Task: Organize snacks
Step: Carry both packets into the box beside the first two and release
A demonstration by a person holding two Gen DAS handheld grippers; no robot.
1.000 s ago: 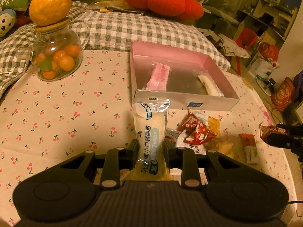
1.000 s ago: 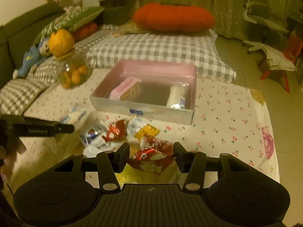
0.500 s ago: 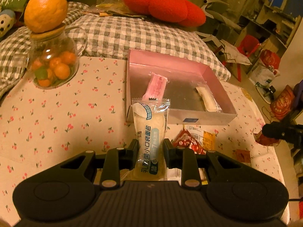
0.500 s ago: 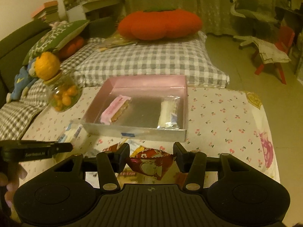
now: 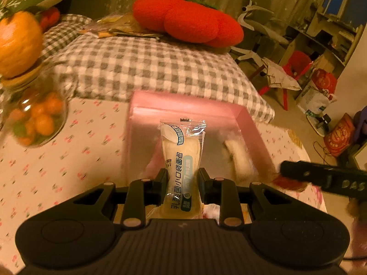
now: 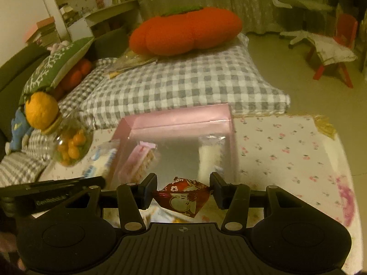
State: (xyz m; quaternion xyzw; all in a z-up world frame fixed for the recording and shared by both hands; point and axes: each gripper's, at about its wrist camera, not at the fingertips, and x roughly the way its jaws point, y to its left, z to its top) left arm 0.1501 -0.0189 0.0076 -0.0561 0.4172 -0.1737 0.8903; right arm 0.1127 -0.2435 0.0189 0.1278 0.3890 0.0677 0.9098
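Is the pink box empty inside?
No. In the right wrist view the pink box already holds a pink wafer pack and a white bread pack.

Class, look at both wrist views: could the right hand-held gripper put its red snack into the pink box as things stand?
Probably yes. The right hand-held gripper grips the red snack just before the open pink box, with bare floor between the two packets inside.

A glass jar (image 5: 34,116) of small oranges (a large orange (image 5: 18,43) on top) sits at nine o'clock; a red pumpkin cushion (image 5: 188,20) lies at twelve.
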